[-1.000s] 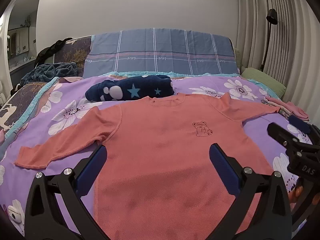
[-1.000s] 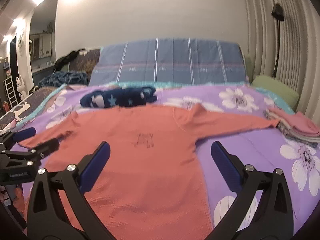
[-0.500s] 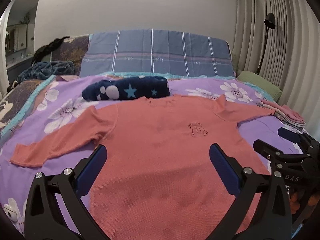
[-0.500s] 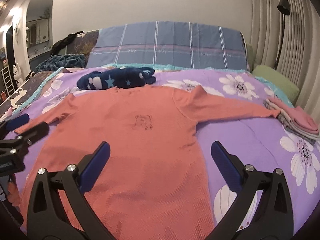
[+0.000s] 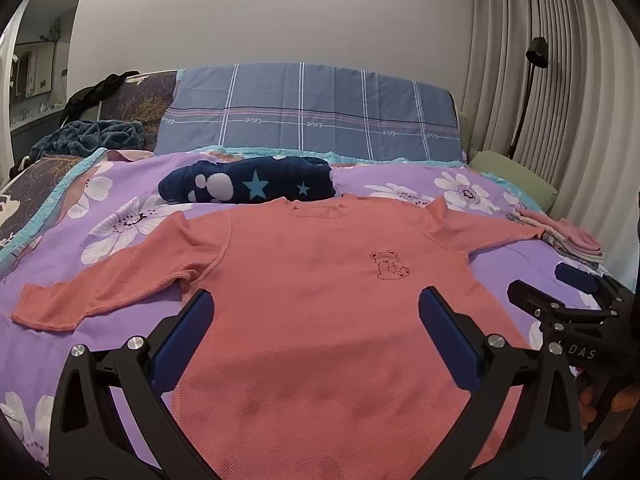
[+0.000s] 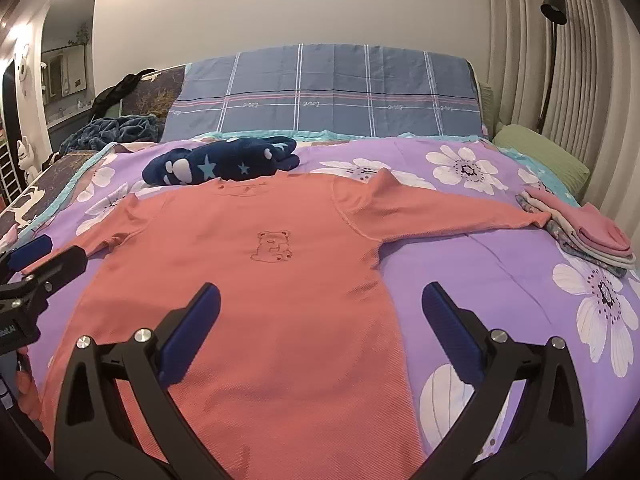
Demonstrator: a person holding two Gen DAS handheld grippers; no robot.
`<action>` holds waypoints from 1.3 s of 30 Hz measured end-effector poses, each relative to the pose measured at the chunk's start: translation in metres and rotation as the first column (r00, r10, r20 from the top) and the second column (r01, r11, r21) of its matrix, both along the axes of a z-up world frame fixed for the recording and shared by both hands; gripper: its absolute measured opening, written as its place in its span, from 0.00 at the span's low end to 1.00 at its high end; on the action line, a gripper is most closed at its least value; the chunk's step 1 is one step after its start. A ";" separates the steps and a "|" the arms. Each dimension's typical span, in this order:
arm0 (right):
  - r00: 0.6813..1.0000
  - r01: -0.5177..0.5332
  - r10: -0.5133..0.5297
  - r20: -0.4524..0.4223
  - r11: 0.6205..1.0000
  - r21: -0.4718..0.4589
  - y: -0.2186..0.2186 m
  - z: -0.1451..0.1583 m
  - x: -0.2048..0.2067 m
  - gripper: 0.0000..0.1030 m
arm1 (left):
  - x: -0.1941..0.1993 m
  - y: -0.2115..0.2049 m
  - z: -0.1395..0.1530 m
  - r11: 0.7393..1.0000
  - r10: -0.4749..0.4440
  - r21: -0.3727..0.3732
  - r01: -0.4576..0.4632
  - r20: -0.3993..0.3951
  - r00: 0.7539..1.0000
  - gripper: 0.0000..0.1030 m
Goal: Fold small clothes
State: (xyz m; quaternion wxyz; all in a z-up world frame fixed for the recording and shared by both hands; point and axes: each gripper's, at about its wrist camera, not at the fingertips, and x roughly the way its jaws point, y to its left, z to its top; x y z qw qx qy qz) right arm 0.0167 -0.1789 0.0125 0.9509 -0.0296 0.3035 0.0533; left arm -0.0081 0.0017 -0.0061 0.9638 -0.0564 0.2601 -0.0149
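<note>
my left fingers (image 5: 316, 332) and right fingers (image 6: 320, 324) hover spread, empty, over the coral shirt (image 5: 320, 280) lying flat on the bed (image 6: 500, 280). grabbing one knit layer unevenly could drag it crooked, wrinkling the fold.

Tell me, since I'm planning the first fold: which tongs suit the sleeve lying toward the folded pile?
Right. The right tongs hang open nearer that sleeve beside the folded pile; the left tongs sit toward the opposite sleeve.

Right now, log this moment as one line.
stage: pre-fold | shirt: flat on bed, sleeves spread | left tool: open | right tool: open
</note>
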 end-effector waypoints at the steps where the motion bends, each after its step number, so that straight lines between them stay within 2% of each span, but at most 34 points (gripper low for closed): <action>1: 1.000 0.004 -0.004 -0.004 1.000 0.001 -0.001 -0.001 0.001 0.98 | 0.000 0.000 0.000 1.000 0.000 0.001 0.000 0.000 1.000 0.99; 6: 1.000 0.016 -0.016 -0.017 1.000 0.007 -0.004 -0.002 0.002 0.98 | -0.002 -0.003 -0.002 1.000 -0.009 0.021 0.009 0.004 1.000 0.99; 14: 0.999 0.022 -0.021 -0.024 1.000 0.010 -0.006 -0.003 0.001 0.98 | -0.001 -0.004 -0.005 0.999 -0.043 -0.015 0.043 -0.013 0.999 0.99; 19: 0.999 0.026 -0.026 -0.032 0.999 0.021 -0.008 -0.007 0.002 0.98 | 0.000 0.001 -0.010 0.998 -0.037 -0.046 0.036 -0.036 0.999 0.99; 24: 0.999 0.019 -0.018 -0.036 1.000 0.013 -0.003 -0.008 0.003 0.98 | -0.001 0.007 -0.010 0.998 -0.031 -0.057 0.028 -0.041 0.999 0.94; 39: 1.000 0.010 -0.010 -0.027 1.000 -0.004 0.000 -0.006 0.002 0.98 | 0.000 0.008 -0.009 0.999 -0.026 -0.049 0.023 -0.049 0.998 0.94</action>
